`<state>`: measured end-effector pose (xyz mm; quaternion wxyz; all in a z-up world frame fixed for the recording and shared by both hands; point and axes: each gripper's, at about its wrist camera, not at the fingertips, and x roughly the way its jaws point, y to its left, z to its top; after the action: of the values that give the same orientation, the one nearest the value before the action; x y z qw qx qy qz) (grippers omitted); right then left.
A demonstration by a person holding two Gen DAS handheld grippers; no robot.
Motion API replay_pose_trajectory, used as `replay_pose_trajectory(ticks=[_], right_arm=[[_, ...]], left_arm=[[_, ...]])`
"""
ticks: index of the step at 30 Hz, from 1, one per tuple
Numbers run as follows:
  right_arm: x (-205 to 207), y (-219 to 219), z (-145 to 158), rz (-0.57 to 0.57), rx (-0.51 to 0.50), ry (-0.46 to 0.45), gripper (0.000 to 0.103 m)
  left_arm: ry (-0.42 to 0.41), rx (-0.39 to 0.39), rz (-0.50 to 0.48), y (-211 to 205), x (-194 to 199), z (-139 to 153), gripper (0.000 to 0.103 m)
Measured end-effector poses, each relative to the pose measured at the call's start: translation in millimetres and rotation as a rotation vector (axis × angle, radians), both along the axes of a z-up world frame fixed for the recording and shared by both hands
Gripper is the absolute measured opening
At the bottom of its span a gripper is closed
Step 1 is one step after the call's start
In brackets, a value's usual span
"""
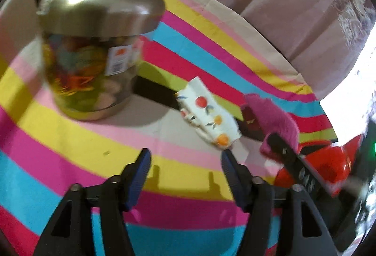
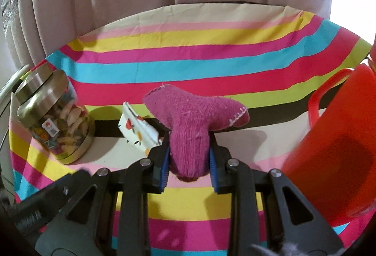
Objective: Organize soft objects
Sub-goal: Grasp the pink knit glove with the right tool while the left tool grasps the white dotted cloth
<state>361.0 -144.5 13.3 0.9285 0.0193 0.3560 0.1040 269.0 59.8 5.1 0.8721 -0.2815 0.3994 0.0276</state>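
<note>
Your right claw (image 2: pixel 189 152) grips the magenta knit cloth (image 2: pixel 192 119); left claw (image 1: pixel 185 162) spread wide, holding nothing. Fruit-print cloth (image 1: pixel 206 115) mid-surface, jar (image 1: pixel 91 49) toward surface's left edge.

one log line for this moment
right tongs: shut on pink knit piece | left tongs: open, empty | fruit-print cloth: on table | red bucket: right

Bright, motion-blurred, blown-out right edge
</note>
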Motion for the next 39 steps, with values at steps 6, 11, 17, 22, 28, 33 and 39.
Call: replay_pose_trajectory(ticks=[6, 11, 17, 22, 28, 33, 39], right_arm=[[1.6, -11.8, 0.9, -0.048, 0.004, -0.040, 0.031], [5.4, -18.5, -3.2, -0.065, 0.012, -0.028, 0.031], [9.3, -22.9, -8.1, -0.069, 0.020, -0.012, 0.031], [9.0, -22.8, -10.5, -0.065, 0.017, 0.000, 0.031], [10.2, -19.9, -12.6, -0.041, 0.008, 0.011, 0.031], [3.4, -15.7, -11.5, -0.003, 0.002, 0.022, 0.031], [-16.5, -13.5, -0.6, 0.056, 0.002, 0.022, 0.031]], left_arm=[[0.019, -0.079, 0.033, -11.9, 52.7, 0.6, 0.071], [0.107, -0.075, 0.034, -19.1, 97.0, -10.5, 0.075], [0.233, -0.042, 0.019, -22.9, 130.7, -32.7, 0.076], [0.230, 0.025, -0.090, -36.4, 136.6, -36.0, 0.059], [0.210, 0.108, -0.149, -41.7, 122.7, -26.6, 0.036], [0.182, 0.116, -0.154, -40.7, 103.8, -12.6, 0.032], [0.103, 0.111, -0.126, -29.3, 58.4, 15.0, 0.031]])
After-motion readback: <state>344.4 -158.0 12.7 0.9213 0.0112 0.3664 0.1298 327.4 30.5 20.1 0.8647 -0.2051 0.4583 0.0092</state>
